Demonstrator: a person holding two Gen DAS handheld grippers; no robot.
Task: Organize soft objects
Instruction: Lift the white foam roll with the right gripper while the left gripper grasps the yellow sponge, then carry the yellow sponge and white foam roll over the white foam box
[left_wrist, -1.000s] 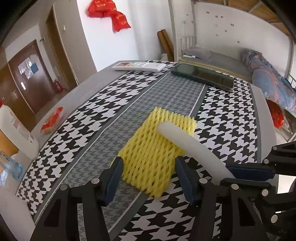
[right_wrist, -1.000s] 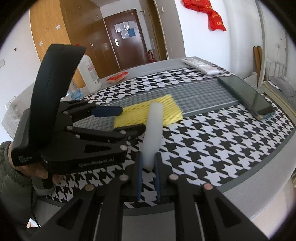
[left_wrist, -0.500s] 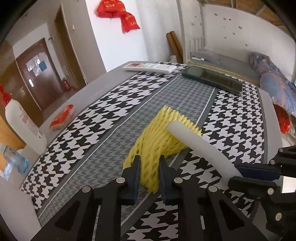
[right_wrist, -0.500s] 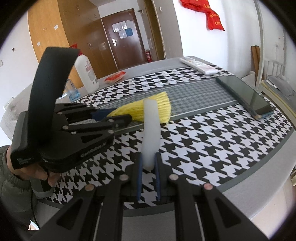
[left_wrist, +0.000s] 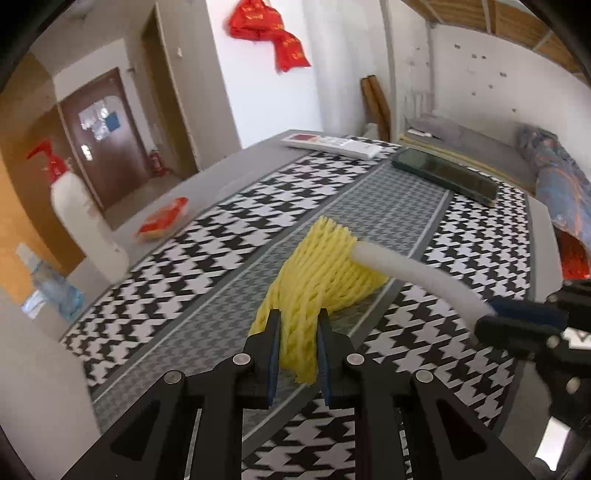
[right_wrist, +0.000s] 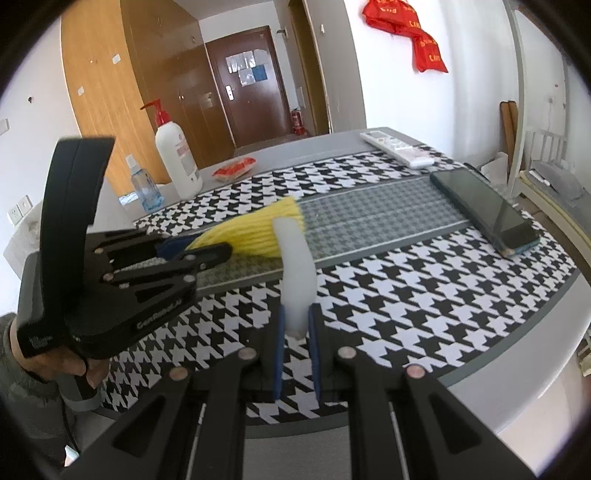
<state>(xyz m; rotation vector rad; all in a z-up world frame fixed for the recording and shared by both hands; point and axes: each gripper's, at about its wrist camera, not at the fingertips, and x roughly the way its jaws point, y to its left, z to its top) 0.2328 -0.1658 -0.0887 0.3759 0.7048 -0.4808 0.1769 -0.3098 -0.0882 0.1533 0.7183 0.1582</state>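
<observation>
At lower centre, the left gripper (left_wrist: 297, 343) is now clamping the yellow foam net (left_wrist: 317, 273), having closed from wide open, so lifting can begin. At right, the right gripper (right_wrist: 295, 332) is pinching the white foam tube (right_wrist: 297, 266) resting across the net. The houndstooth tablecloth (left_wrist: 476, 251) is carrying a phone (left_wrist: 443, 175) at upper right.

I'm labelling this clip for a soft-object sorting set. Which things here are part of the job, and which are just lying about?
Part of the job:
- yellow foam net, pinched in the left gripper
- white foam tube, clamped in the right gripper

Just lying about:
- phone
- remote control
- pump bottle
- small clear bottle
- red packet
</observation>
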